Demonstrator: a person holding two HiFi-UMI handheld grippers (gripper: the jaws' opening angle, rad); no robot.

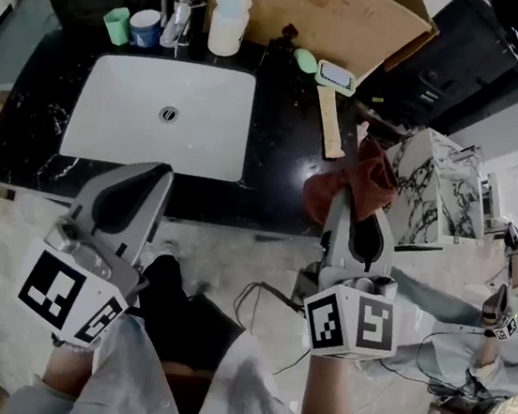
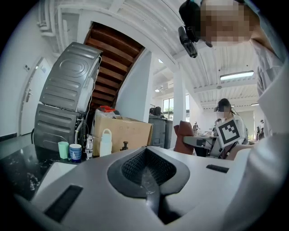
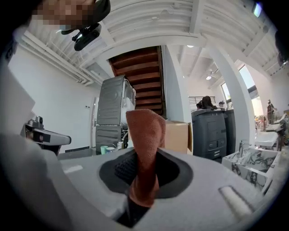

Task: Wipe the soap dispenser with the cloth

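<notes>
Black counter (image 1: 286,148); white sink (image 1: 158,112) inset; 2 cups (image 1: 145,27), white bottle (image 1: 229,19), soap dish (image 1: 336,75) at back

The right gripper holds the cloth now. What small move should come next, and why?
Probably carry the right gripper forward toward the white bottle behind the sink: its fingers are shut on the cloth, but it hangs at the near edge of the counter.

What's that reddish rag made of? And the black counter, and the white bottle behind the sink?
The cloth looks like soft terry or microfibre: it has a fuzzy nap, limp folds and a matte rust colour. The counter seems to be polished stone, maybe marble or an imitation, since it is glossy black with white veins. The white bottle is probably plastic, being slightly translucent with a dull sheen.
</notes>
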